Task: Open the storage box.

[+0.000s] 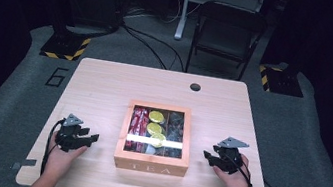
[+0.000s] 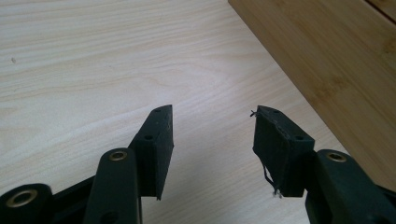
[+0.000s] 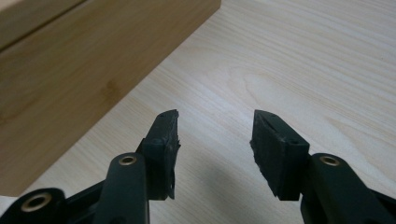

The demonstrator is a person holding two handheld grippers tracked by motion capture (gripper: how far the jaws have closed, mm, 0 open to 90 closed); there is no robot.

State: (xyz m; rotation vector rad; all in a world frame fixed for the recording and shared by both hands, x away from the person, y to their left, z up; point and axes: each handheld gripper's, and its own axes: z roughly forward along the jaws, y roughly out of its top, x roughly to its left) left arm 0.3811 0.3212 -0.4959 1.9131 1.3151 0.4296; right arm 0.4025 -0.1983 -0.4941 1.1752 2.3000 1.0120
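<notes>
Box [image 1: 151, 161] sits mid-table [image 1: 106, 79], a bit toward the person's edge, roughly square so no real long axis. The side stamped TEA faces the person, and the clear lid is down. Through it you can see red packets at left, yellow round ones in the middle and dark stuff at right, but a glare strip across the lid hides the near row.

Left gripper [image 1: 91, 139] and right gripper [image 1: 207, 155] flank the box, both pointing inward at it, jaws spread with nothing between them. In the gripper views the box wall [image 2: 336, 56] [image 3: 70, 70] is cut off at the frame edge.
</notes>
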